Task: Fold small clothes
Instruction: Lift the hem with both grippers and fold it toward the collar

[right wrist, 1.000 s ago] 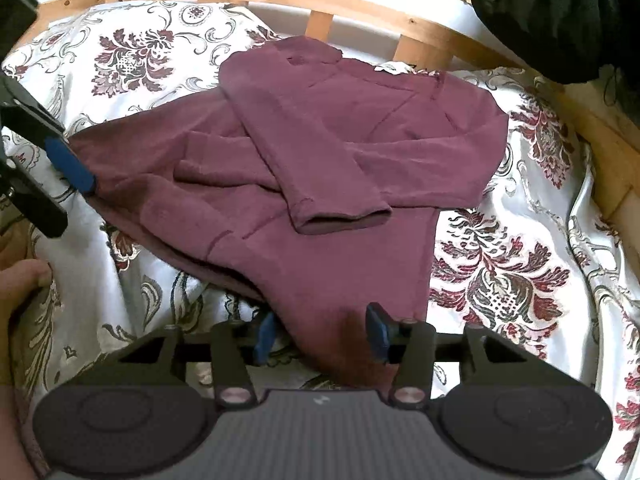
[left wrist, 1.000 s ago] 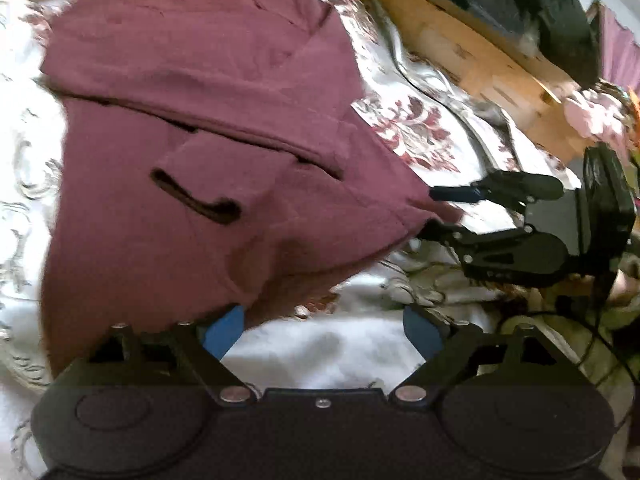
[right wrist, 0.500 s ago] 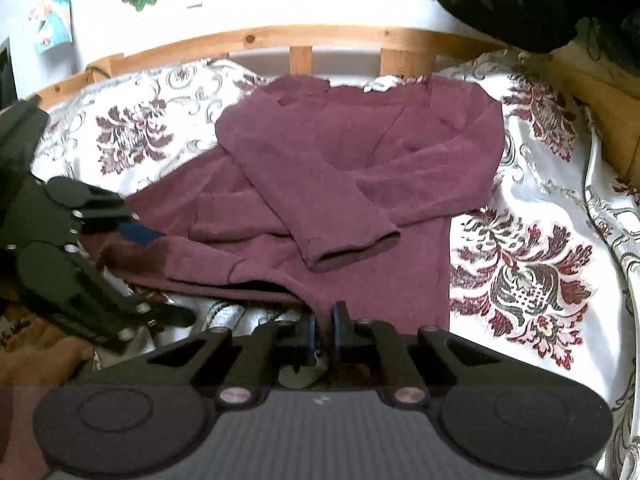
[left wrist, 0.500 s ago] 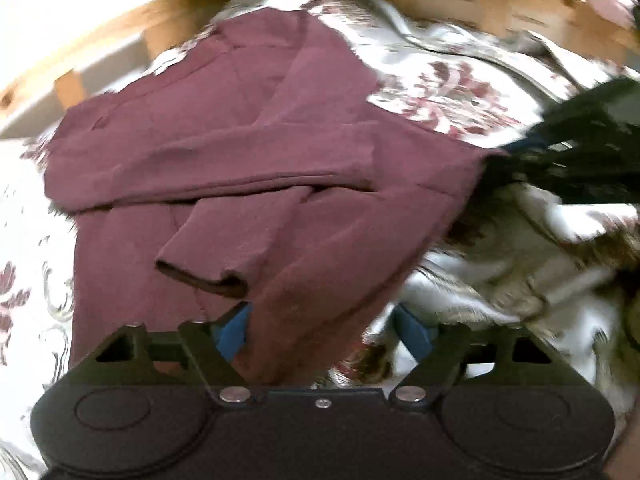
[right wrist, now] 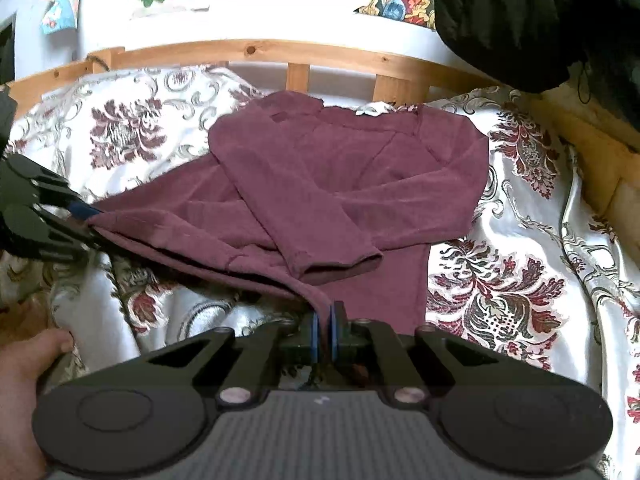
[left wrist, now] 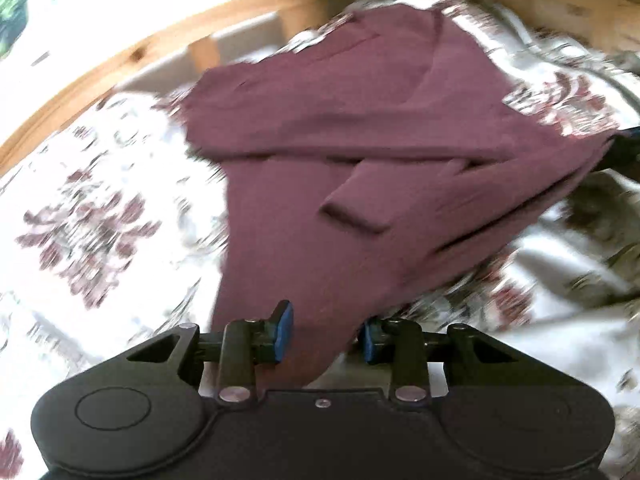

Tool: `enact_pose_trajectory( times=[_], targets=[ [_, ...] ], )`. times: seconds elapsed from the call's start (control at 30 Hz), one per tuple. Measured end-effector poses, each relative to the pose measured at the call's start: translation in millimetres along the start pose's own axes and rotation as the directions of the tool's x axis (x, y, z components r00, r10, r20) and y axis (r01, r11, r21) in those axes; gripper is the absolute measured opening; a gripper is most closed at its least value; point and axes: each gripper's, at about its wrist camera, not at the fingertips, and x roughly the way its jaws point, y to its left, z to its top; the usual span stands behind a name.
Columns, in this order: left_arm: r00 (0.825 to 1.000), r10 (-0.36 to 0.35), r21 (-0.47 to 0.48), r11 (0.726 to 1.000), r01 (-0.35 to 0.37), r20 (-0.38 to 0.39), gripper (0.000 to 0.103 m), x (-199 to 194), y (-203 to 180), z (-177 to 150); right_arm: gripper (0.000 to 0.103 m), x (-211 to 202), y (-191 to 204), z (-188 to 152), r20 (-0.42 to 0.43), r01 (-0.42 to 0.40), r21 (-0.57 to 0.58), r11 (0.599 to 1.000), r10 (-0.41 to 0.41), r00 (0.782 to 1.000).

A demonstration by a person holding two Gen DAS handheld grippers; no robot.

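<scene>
A maroon long-sleeved top (right wrist: 344, 184) lies on a floral bedspread, both sleeves folded across its front. My right gripper (right wrist: 324, 330) is shut on the top's near hem corner. My left gripper (left wrist: 325, 334) is part-closed, its blue pads on either side of the other hem corner (left wrist: 312, 344) with a gap still showing. It also shows at the left of the right wrist view (right wrist: 82, 212), at the hem edge. The left wrist view is motion-blurred.
The white and maroon floral bedspread (right wrist: 500, 304) covers the bed. A curved wooden rail (right wrist: 280, 50) runs along the far side. A dark garment (right wrist: 532, 20) hangs at the upper right. A bare hand (right wrist: 28, 376) shows at the lower left.
My right gripper closed on the near hem corner. My left gripper swung around to the other hem corner and its jaws narrowed around the cloth.
</scene>
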Motion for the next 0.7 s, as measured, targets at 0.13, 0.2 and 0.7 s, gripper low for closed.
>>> enact_pose_trajectory(
  times=[0.13, 0.2, 0.7],
  targets=[
    [1.0, 0.01, -0.014, 1.0, -0.01, 0.008, 0.023, -0.5, 11.7, -8.8, 0.014, 15.4, 5.9, -6.0, -0.102, 0.021, -0.045, 0.999, -0.025, 0.994],
    [1.0, 0.003, -0.006, 1.0, -0.003, 0.024, 0.018, -3.2, 14.0, -9.9, 0.039, 22.0, 7.9, -9.2, -0.141, 0.043, -0.061, 0.997, -0.051, 0.989],
    [0.978, 0.035, -0.072, 0.997, -0.02, 0.205, 0.005, -41.2, 8.9, -24.1, 0.006, -12.0, 5.7, -18.3, -0.014, 0.163, -0.012, 0.987, -0.163, 0.987]
  ],
)
